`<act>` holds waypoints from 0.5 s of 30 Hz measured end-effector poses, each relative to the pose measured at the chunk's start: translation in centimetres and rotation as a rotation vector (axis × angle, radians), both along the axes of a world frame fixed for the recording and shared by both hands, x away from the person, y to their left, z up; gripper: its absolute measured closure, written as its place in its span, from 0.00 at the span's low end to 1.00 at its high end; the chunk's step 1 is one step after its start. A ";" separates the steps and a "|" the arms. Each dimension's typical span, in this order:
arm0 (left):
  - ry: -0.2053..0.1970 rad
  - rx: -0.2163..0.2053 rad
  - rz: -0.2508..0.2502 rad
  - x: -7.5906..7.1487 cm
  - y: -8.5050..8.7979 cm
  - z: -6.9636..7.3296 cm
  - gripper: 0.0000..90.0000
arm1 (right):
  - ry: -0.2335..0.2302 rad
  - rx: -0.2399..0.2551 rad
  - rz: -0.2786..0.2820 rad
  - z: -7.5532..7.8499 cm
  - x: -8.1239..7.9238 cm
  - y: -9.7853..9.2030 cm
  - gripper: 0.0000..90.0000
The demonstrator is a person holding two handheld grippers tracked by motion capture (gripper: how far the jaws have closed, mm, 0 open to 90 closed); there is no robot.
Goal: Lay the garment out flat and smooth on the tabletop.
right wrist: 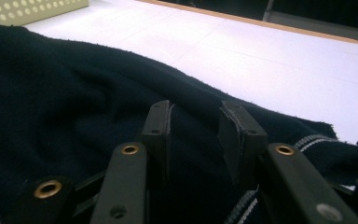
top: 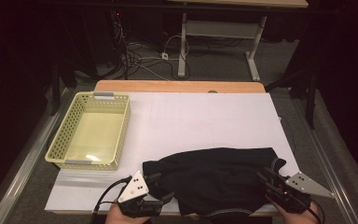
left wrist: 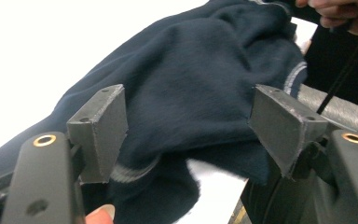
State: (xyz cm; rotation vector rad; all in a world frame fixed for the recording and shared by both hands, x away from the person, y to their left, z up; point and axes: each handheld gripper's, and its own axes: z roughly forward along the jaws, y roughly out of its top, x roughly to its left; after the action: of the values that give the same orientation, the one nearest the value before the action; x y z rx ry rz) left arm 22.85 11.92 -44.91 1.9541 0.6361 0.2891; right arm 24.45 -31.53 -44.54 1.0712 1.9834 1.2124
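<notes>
At the far left we see a pale yellow perforated basket (top: pixel 89 133), standing on the white table (top: pixel 205 116) well apart from the dark garment (top: pixel 214 177) and to its upper left. The dark garment, which serves as our landmark, lies crumpled along the near edge of the table, with a pale striped hem visible at its right end.

Just at the garment's left end we hold the left gripper (top: pixel 161 186), with its grey three-cornered plate on top. In the left gripper view the left gripper (left wrist: pixel 189 123) has its jaws standing wide apart; the navy cloth lies between and beyond them, and the pads do not press on it.

At the garment's right end we hold the right gripper (top: pixel 266 176), pointing in over the cloth. In the right gripper view the right gripper (right wrist: pixel 196 123) has its jaws parted by a narrow gap, poised just above the dark fabric; nothing is clamped between the pads.
</notes>
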 end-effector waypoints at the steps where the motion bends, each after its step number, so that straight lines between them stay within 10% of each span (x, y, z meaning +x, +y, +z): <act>1: -0.010 0.004 -0.017 -0.1 -0.3 0.0 0.31 | 0.000 -0.001 0.000 0.0 -0.1 0.0 0.73; 9: -0.028 0.068 -0.116 0.1 -3.8 -1.2 0.37 | 0.011 -0.011 -0.020 -0.4 -1.4 -0.8 0.73; 12: -0.029 0.153 -0.081 0.9 -4.6 -1.8 0.36 | 0.015 -0.020 -0.032 -0.5 -2.1 -1.3 0.73; 15: 0.002 0.154 -0.087 1.9 -4.5 -2.5 0.41 | 0.023 -0.025 -0.047 -0.7 -2.7 -1.8 0.73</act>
State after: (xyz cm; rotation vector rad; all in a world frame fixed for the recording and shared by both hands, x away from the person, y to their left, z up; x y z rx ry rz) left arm 24.75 7.47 -47.38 2.1235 0.5418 0.2885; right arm 21.80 -33.29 -45.24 1.1173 1.9741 1.1531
